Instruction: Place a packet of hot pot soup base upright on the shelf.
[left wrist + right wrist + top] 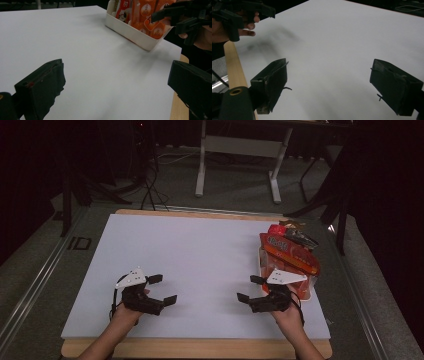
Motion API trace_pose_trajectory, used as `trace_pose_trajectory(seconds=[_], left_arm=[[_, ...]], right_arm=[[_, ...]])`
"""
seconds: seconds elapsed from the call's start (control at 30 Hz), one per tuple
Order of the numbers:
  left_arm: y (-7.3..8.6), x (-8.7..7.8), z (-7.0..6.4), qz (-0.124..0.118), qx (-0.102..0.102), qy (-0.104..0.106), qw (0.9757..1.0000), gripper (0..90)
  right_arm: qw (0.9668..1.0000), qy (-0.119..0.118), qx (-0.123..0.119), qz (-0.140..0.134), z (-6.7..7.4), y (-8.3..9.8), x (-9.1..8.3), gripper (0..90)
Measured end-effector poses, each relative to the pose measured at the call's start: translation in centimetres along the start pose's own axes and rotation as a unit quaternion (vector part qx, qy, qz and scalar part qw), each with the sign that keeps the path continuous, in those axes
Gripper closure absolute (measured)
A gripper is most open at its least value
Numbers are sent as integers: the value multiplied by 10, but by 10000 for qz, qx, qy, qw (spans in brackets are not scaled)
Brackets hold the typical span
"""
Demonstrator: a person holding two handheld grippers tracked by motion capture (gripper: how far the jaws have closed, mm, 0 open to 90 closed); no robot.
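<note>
— Looking down from the high view, what surface is this?

— It is a wooden tabletop [195, 350] covered almost wholly by a plain white sheet [200, 255]. Bare wood shows along the near and far edges.

— And the room around it?

— It is dim. Grey floor [240, 185] surrounds the table, black curtains hang at both sides, and a white-legged desk frame [240, 150] stands beyond the far edge, with dark cables trailing on the floor to its left.

— Where are the hands?

— Both come in from the near edge. The left claw [162, 290] is held near the sheet's near left part, its jaws spread wide with nothing between them. The right claw [251, 289] is held at the near right, jaws likewise spread and empty. The two point toward each other, well apart.

— Is anything on the sheet?

— Yes, a white plastic bin [130, 32] sits at the right edge, just beside the right claw, packed with orange and red snack packets [290, 252] standing upright and heaped above its rim.
</note>
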State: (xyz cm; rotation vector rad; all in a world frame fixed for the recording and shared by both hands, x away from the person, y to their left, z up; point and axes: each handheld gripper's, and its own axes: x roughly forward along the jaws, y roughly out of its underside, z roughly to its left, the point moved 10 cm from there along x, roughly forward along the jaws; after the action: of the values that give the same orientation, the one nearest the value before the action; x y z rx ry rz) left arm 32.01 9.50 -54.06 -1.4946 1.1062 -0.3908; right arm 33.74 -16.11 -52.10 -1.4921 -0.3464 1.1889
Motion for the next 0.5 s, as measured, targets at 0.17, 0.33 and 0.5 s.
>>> trace_pose_trajectory(seconds=[0.17, 0.33, 0.5], left_arm=[[0, 0, 0, -6, 0, 13, 10000, 9], [1, 1, -1, 25, 59, 13, 10000, 9], [1, 0, -2, 18, 74, 32, 10000, 8]], right_arm=[[10000, 19, -7, 50, -1, 8, -4, 141], [9998, 69, -99, 149, -1, 15, -5, 141], [9998, 35, -137, 103, 2, 16, -8, 140]])
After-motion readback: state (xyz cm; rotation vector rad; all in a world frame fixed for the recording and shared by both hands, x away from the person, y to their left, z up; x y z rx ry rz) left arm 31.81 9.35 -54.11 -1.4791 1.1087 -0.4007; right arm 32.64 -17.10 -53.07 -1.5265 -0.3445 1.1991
